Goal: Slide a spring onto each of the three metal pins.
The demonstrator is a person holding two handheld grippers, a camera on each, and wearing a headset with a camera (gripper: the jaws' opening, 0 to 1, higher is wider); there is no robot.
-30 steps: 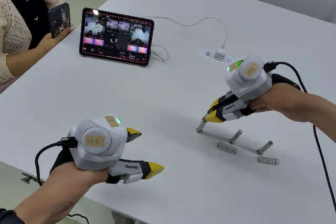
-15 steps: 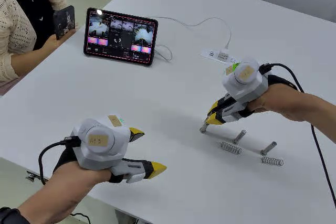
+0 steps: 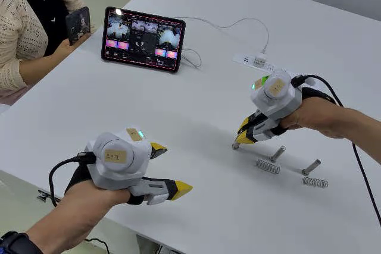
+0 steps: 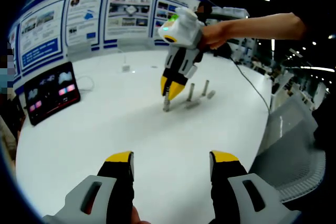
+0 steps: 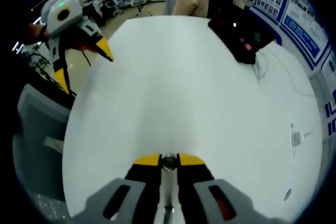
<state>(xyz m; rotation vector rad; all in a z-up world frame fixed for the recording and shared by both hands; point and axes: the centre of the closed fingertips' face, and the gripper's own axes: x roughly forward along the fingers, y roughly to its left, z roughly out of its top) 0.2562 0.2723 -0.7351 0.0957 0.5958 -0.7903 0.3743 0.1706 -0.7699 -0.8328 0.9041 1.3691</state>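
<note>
Right claw (image 3: 241, 135) is clamped on one pin (image 5: 168, 162). The pin's long axis runs in line with the jaws, angled down, with its lower end on the bench (image 3: 178, 105). Left claw (image 3: 171, 168) stands apart near the bench's edge.

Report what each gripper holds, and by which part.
Right gripper clamps a metal pin by its shaft, one end poking past the jaws. Left gripper: nothing.

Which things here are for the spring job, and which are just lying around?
For the job:
right tongs, shut on the first pin
middle pin
end pin
middle spring
end spring
left tongs, open, holding nothing

Just lying about:
tablet
cable
plug strip
phone, in a person's hand
</note>
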